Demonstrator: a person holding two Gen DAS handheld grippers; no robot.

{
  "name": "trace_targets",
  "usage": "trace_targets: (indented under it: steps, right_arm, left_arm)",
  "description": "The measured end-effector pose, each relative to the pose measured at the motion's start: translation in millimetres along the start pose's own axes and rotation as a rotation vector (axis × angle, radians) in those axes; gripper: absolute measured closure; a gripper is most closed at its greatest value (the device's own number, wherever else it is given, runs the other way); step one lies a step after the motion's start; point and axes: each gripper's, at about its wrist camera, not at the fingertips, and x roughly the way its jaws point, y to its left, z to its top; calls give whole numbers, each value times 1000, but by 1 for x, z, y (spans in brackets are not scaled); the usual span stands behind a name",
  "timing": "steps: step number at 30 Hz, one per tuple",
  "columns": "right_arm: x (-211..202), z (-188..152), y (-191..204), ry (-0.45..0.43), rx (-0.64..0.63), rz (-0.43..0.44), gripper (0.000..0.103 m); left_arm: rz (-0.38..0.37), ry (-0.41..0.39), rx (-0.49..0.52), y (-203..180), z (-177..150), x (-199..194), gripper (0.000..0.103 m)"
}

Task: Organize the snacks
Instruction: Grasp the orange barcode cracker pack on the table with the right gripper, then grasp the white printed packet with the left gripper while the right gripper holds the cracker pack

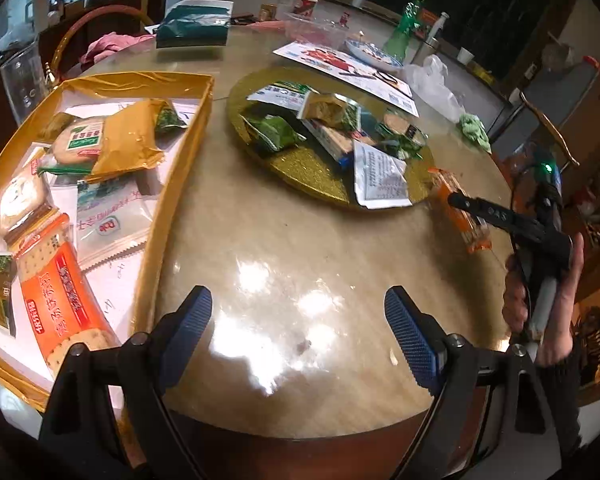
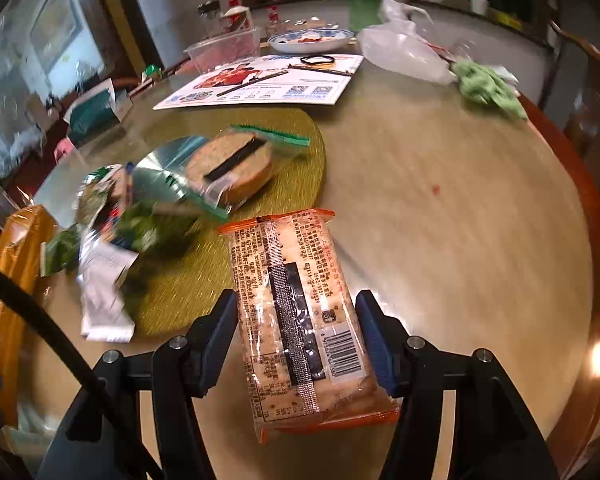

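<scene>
An orange-edged cracker packet (image 2: 300, 312) lies lengthwise on the table beside the round gold plate (image 2: 172, 292). My right gripper (image 2: 296, 298) has its blue pads against the packet's two long sides. In the left wrist view that gripper (image 1: 466, 210), held by a hand (image 1: 560, 320), reaches the same packet (image 1: 444, 188) at the plate's right edge. My left gripper (image 1: 298, 296) stands open over bare table with nothing between its fingers. The gold box (image 1: 180, 152) on the left holds several snack packets, among them an orange cracker packet (image 1: 64, 300). Several more packets lie on the gold plate (image 1: 300, 164).
A printed sheet (image 2: 268, 84), a blue-patterned dish (image 2: 312, 38), a clear plastic tub (image 2: 224, 50), a plastic bag (image 2: 404, 50) and a green cloth (image 2: 488, 88) sit at the back. A wooden chair (image 1: 548, 128) stands at the table's right rim.
</scene>
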Motion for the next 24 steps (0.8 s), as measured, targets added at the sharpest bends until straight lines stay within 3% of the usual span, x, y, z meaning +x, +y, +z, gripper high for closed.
trace_targets:
  steps: [5, 9, 18, 22, 23, 24]
  right_arm:
    - [-33, -46, -6, -65, 115, 4, 42]
    - [-48, -70, 6, -79, 103, 0, 43]
    - [-51, -77, -2, -122, 154, 55, 43]
    - [-50, -77, 2, -110, 144, 84, 43]
    - [-50, -78, 2, -107, 145, 108, 43]
    - [-50, -79, 1, -104, 142, 131, 43]
  left_arm:
    - [-5, 34, 32, -16, -4, 12, 15]
    - [-45, 75, 55, -37, 9, 30, 15]
    - [-28, 107, 111, -89, 74, 100, 15]
    - [1, 98, 59, -96, 93, 123, 16]
    - [19, 94, 62, -98, 98, 129, 22]
    - [55, 97, 68, -98, 101, 136, 39]
